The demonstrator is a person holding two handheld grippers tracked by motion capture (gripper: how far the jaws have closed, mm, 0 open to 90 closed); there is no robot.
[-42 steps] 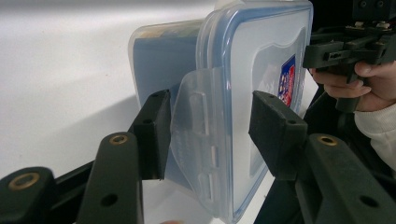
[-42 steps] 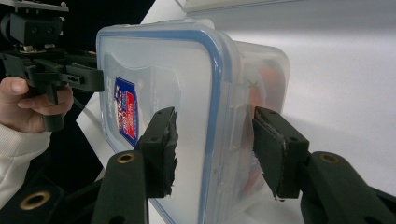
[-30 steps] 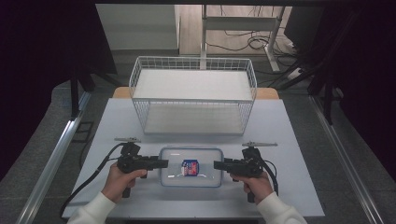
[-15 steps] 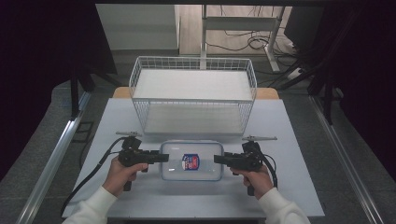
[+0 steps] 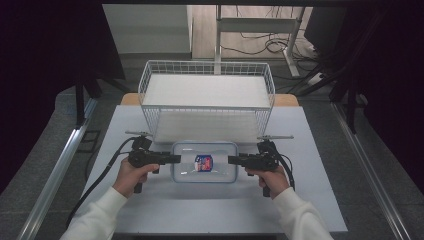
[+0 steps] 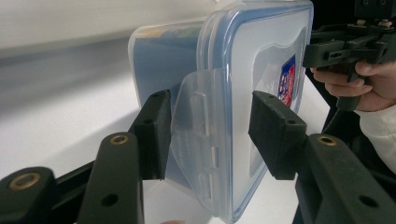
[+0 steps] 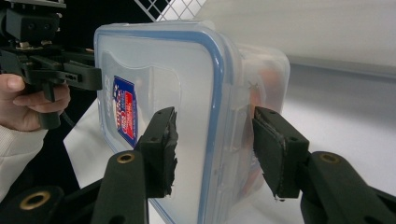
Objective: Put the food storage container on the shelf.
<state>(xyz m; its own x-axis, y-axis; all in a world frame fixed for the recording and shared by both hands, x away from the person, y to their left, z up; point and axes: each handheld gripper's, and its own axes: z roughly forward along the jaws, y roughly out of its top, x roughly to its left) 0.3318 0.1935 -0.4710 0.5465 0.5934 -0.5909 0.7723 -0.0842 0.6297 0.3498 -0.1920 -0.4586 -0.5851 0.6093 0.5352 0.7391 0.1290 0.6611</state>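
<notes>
The plastic container (image 5: 204, 162) is sitting in the near middle of the white table (image 5: 320, 200), lid on, a red and blue sticker (image 5: 203, 162) on top. It looks like it's being carried by both ends, though I can't tell if it's actually off the surface.

Nearest to the camera, the two hands are coming in from the bottom edge. The left gripper (image 5: 172, 159) is pinching the container's left end: in the left gripper view, one pad (image 6: 156, 133) is under the body and the other is on the lid, with the clear latch flap (image 6: 198, 140) between them. The right gripper (image 5: 233, 160) is doing the same at the right end, one pad (image 7: 161, 149) pressing the lid and the other against the wall. Neither is squeezed fully together, since the box fills the gap.

Just past the container, the wire basket (image 5: 207, 68) is standing empty, its near wall close to the box's far edge.

My guess is this is the carry step. Next move probably calls for lifting both ends evenly so the box stays level, clearing the basket's near rim, then lowering inside. One hand getting ahead could twist it out of the grip.
</notes>
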